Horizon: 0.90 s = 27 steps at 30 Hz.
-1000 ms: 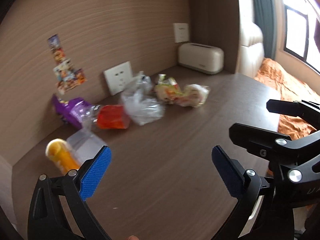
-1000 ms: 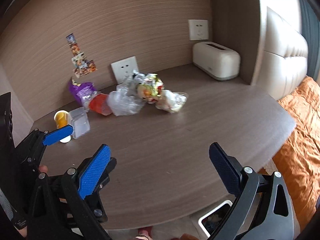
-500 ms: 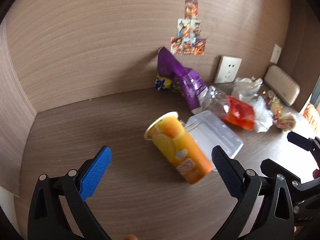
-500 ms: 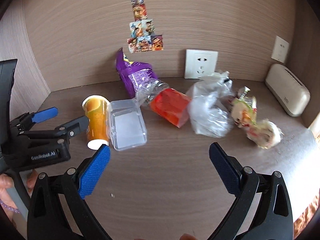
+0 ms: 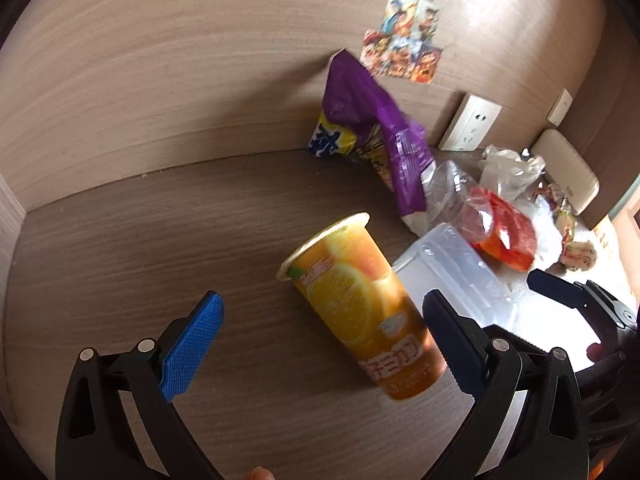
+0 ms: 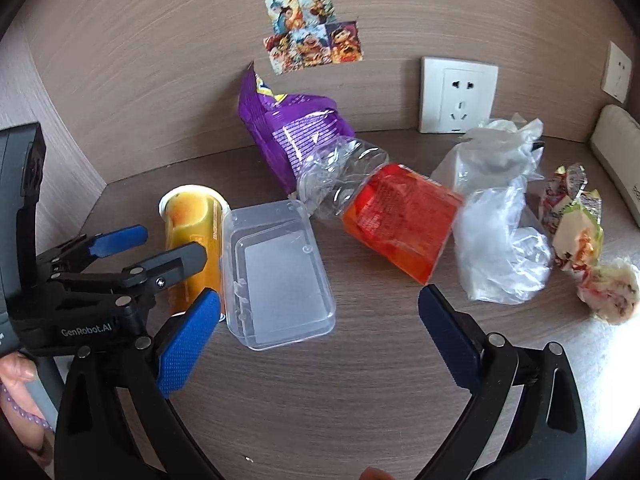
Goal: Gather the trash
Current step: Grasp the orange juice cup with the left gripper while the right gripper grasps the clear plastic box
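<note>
The left gripper point(image 5: 320, 336) blocks the lower part of the orange juice cup point(image 6: 196, 236) in the right wrist view, and the print on the cup stays too blurred to read. That cup lies on its side on the wooden desk point(image 5: 120, 240), touching the clear plastic box point(image 6: 280, 272) to its right. Bare desk runs from the cup to the left wall (plenty of room there), while the right side is crowded: a purple snack bag point(image 6: 288, 132) leaning at the back wall, a crushed bottle with a red label point(image 6: 392, 216), a clear plastic bag point(image 6: 496, 216), then crumpled wrappers point(image 6: 576, 232) whose far end washes out in glare. The left gripper's jaws stand wide apart around the cup's base, the right pad close beside it, contact unclear. The right gripper point(image 6: 320, 332) hangs spread wide, empty, before the box.
</note>
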Tool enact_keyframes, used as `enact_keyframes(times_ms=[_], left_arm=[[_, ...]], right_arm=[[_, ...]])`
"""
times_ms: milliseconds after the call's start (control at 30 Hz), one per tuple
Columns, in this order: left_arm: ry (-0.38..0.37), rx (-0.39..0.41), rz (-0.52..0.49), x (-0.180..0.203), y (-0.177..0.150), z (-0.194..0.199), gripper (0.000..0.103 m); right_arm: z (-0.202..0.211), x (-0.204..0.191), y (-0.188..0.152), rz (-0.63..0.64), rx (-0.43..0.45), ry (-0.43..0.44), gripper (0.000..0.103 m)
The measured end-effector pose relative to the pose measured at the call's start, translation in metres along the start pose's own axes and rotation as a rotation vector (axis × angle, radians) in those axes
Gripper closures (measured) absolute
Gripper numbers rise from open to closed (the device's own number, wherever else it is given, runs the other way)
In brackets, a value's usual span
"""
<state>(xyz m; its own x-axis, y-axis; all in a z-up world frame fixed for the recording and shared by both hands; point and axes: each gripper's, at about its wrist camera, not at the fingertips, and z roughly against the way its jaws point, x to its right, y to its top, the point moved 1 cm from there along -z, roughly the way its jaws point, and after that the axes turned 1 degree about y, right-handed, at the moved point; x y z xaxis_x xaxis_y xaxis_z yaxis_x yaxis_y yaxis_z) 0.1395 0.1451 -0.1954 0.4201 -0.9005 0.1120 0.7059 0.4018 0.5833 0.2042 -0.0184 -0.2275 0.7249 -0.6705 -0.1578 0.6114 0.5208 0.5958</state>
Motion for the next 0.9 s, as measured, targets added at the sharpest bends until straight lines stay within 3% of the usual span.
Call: enact_keyframes(times_ms=[100,167,200,233,267,333,400,600,667,900], left_arm=[[0.032,-0.034,-0.022,-0.004,-0.001,-0.011,0.005],[0.057,-0.042,-0.031,-0.007,-0.003,-0.015,0.006],[0.076,-0.041,-0.044,-0.007,-0.003,-0.017,0.008],[0.091,-0.038,-0.063,-0.007,-0.004,-0.018,0.011],[0.106,-0.031,-0.089,-0.006,-0.005,-0.018,0.021],[0.124,-0.023,-0.140,-0.002,-0.006,-0.018,0.028],[0.126,-0.015,-0.162,0.001,-0.007,-0.014,0.041],[0.090,0.034,-0.206,0.011,-0.016,0.008,0.047],[0.084,0.041,-0.215,0.014,-0.020,0.014,0.057],[0.071,0.052,-0.220,0.024,-0.032,0.037,0.057]], right_arm=[[-0.011,-0.005,-0.001,0.027,-0.015,-0.022,0.005],[-0.018,-0.008,-0.003,0.035,-0.027,-0.015,0.014],[-0.021,-0.012,-0.004,0.050,-0.027,-0.026,0.024],[-0.022,-0.017,-0.005,0.081,-0.015,-0.046,0.040],[-0.023,-0.024,-0.005,0.116,-0.006,-0.068,0.041],[-0.024,-0.032,-0.005,0.140,-0.002,-0.070,0.043],[-0.020,-0.037,-0.004,0.148,0.015,-0.078,0.043],[0.014,-0.040,-0.005,0.154,0.066,-0.083,0.043],[0.026,-0.035,-0.008,0.140,0.072,-0.085,0.043],[0.074,-0.008,-0.030,0.080,0.107,-0.145,0.043]])
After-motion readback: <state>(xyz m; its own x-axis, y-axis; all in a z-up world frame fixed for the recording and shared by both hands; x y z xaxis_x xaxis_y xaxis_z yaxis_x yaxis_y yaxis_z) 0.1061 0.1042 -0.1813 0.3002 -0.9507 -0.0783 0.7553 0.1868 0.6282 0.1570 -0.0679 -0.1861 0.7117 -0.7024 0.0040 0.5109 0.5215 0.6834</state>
